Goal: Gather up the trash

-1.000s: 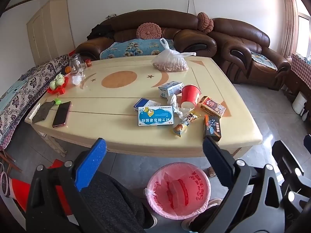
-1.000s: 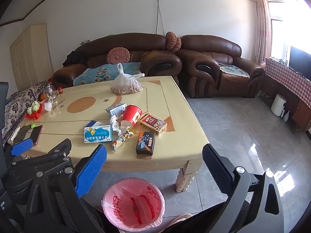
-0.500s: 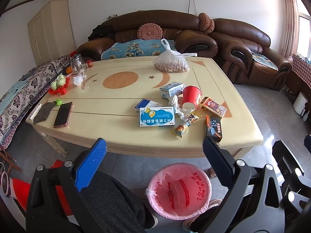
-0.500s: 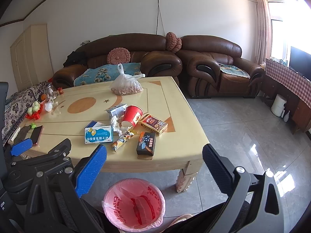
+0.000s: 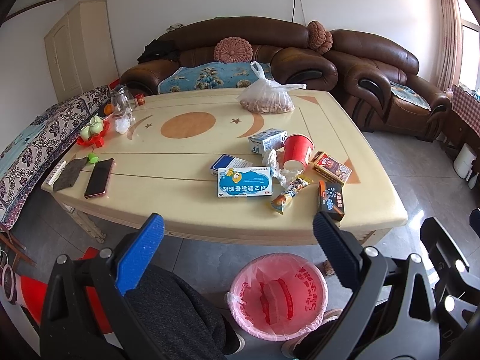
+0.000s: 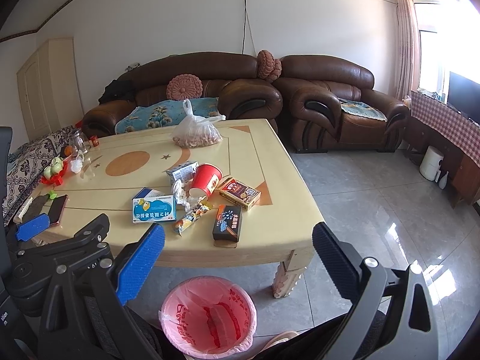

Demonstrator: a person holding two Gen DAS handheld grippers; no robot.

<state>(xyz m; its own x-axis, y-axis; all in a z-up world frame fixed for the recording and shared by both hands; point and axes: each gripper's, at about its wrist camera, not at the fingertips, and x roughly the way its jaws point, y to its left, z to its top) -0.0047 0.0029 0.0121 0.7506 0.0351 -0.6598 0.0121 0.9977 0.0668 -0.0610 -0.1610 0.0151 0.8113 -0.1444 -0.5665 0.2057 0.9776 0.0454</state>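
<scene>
Trash lies clustered on the cream table (image 5: pixel 186 162): a tipped red paper cup (image 5: pixel 297 152), a blue-and-white medicine box (image 5: pixel 245 182), a snack wrapper (image 5: pixel 288 195), a black box (image 5: pixel 330 200), a brown box (image 5: pixel 331 168), a milk carton (image 5: pixel 267 140) and crumpled tissue (image 5: pixel 273 162). On the floor in front stands a bin with a pink liner (image 5: pixel 277 295), also in the right wrist view (image 6: pixel 208 315). My left gripper (image 5: pixel 237 234) hangs open above the bin, short of the table edge. My right gripper (image 6: pixel 238 244) is open too, holding nothing.
A phone (image 5: pixel 99 177), a dark cloth (image 5: pixel 68 174), a red tray with green cups (image 5: pixel 91 133), a glass jar (image 5: pixel 119 102) and a bag of nuts (image 5: pixel 265 100) sit on the table. Brown sofas (image 5: pixel 240 57) stand behind. A person's dark-clad knee (image 5: pixel 171 309) is below left.
Both views have drifted very slightly; the table and trash sit a touch nearer. Nothing was picked up or let go.
</scene>
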